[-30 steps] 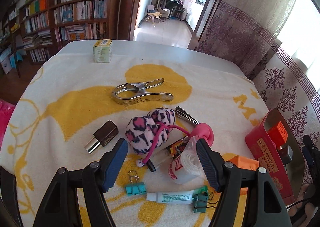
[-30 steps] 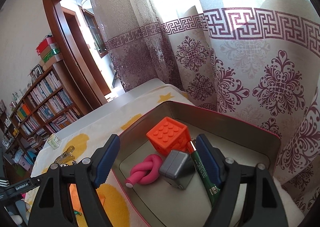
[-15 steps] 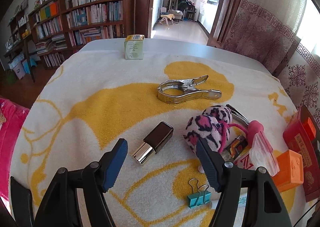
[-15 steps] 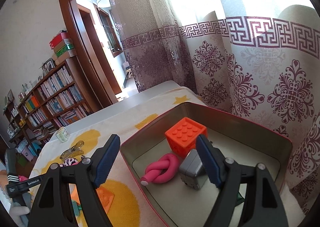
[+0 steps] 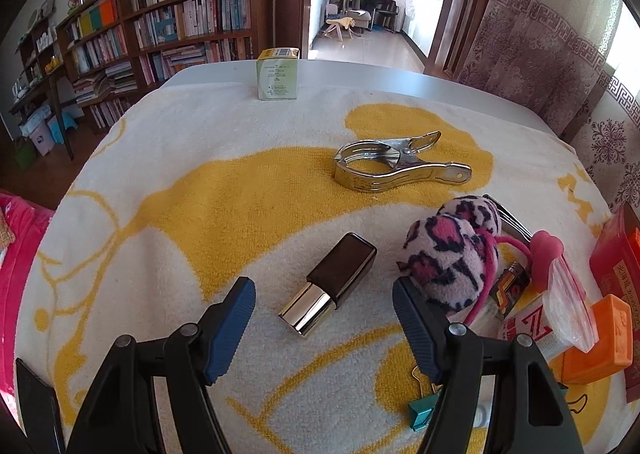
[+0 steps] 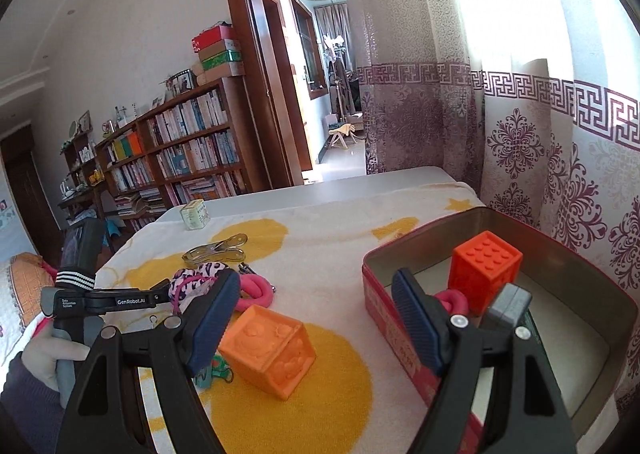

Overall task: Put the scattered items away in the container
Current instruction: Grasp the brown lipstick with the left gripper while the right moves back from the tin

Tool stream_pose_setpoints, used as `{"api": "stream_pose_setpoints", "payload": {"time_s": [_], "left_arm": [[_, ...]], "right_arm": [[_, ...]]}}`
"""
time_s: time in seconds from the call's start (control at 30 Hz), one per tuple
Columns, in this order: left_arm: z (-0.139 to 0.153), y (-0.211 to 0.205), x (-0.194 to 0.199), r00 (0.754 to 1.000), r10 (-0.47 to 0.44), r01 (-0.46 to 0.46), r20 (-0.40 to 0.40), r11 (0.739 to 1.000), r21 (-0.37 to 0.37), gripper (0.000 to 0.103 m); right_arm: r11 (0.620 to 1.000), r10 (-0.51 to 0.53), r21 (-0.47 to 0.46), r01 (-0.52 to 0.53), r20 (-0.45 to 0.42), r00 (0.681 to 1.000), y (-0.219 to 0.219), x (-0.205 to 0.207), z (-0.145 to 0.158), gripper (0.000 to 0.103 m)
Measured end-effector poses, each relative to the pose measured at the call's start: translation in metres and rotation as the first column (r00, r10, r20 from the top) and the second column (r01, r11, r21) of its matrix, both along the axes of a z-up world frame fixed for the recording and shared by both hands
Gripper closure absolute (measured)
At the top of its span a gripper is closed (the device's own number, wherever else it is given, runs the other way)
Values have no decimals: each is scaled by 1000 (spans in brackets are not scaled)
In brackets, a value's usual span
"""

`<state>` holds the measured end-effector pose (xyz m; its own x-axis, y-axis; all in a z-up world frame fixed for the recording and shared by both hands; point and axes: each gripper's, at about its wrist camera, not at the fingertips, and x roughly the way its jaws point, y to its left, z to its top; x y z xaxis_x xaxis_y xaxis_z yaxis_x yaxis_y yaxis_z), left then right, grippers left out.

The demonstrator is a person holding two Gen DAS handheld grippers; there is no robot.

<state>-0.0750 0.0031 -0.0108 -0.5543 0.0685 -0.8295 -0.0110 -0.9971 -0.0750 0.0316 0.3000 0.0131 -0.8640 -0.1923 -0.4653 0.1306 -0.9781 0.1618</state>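
Note:
In the left wrist view my left gripper is open and empty, just above the yellow-and-white towel. A brown and gold lipstick lies between its blue pads without touching them. A leopard plush sits beside the right pad. My right gripper is open and empty, over the towel between a pale orange cube and the red tin. The tin holds an orange studded cube, a pink knot and a grey block.
A metal clamp and a small green box lie farther back on the towel. A teal binder clip, a plastic bag and small packets crowd the right side near the tin. A gloved hand holds the left gripper's handle.
My left gripper has shifted left and lower, from over the plush pile to around the lipstick. My right gripper has swung left, from over the tin's inside to the towel beside it.

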Motion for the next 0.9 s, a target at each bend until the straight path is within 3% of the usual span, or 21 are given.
{"api": "stream_pose_setpoints", "payload": {"time_s": [0.27, 0.37, 0.43, 0.5, 0.53, 0.9], "left_arm": [[-3, 3, -7, 1000, 0, 0, 2, 999, -37, 32], [-4, 5, -8, 1000, -4, 3, -6, 998, -66, 43], [-3, 9, -6, 1000, -23, 22, -15, 997, -74, 64], [-1, 13, -4, 999, -30, 28, -22, 995, -92, 79], [-1, 14, -3, 999, -31, 28, -24, 995, -95, 82], [9, -17, 5, 997, 74, -75, -38, 997, -25, 82]], "right_arm": [[997, 62, 39, -63, 31, 998, -18, -3, -10, 22], [998, 54, 27, -55, 35, 998, -14, -4, -11, 22], [998, 49, 28, -50, 37, 998, -13, -4, -12, 22], [998, 45, 37, -47, 38, 998, -14, -4, -12, 22], [998, 45, 42, -46, 40, 998, -15, -5, -13, 22], [995, 91, 29, -94, 69, 993, -19, -8, -21, 22]]}}
